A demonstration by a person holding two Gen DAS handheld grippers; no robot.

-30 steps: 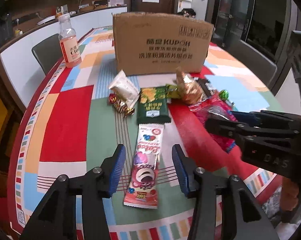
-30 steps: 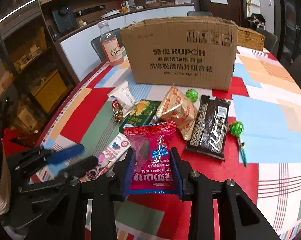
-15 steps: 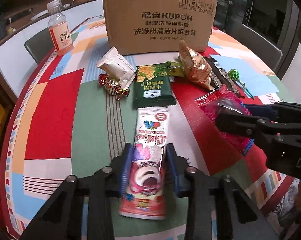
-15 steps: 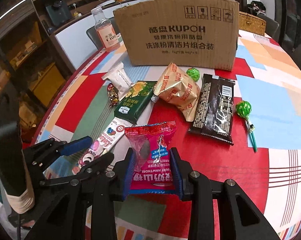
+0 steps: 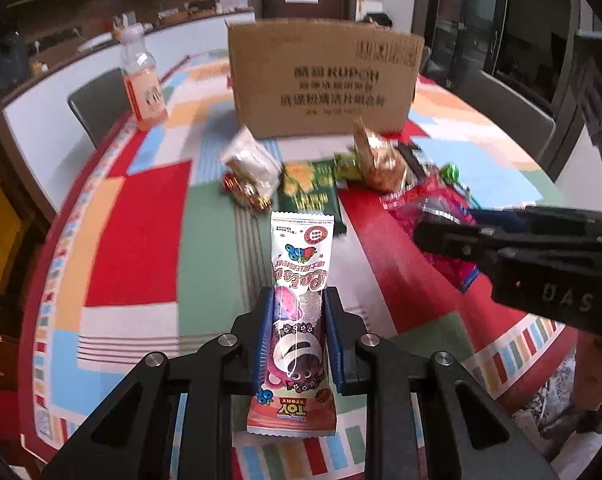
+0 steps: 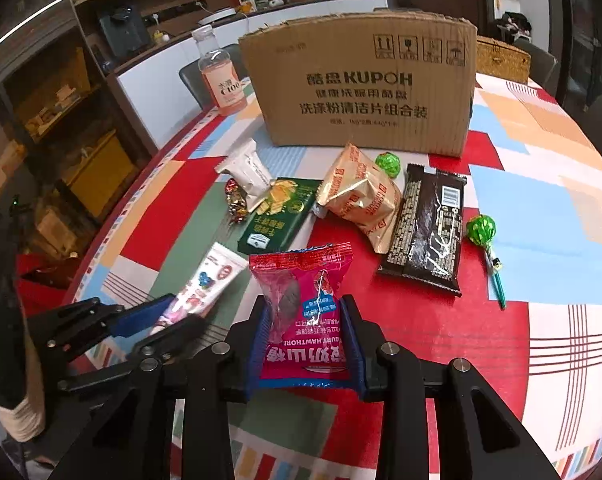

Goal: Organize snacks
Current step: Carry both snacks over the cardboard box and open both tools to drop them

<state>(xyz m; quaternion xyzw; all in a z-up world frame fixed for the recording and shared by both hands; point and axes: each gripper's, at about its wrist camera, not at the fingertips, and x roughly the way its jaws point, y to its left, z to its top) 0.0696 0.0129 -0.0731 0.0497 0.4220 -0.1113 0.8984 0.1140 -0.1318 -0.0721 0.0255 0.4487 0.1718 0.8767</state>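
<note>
The left gripper [image 5: 297, 316] has its jaws closing on the pink stick pack [image 5: 299, 312], the blue pads [image 5: 263, 336] already pressed against both long edges, with the pack's far end pointing towards the box [image 5: 325, 80]. The right gripper [image 6: 307, 344] pinches the red pouch [image 6: 303, 304] between its pads, the crimped top standing clear above the fingers.

The other snacks lie on the patchwork table [image 6: 541, 232] in a loose row just in front of the box: a white sachet [image 6: 247, 172], foil sweets [image 6: 235, 198], a green pack [image 6: 279, 212], a gold bag [image 6: 359, 196], a dark bar [image 6: 427, 228] and two green lollipops (one [image 6: 387, 164] near the box, the other [image 6: 483, 232] to the right of the bar). A bottle [image 6: 221, 76] stands left of the box, near the table's edge.
</note>
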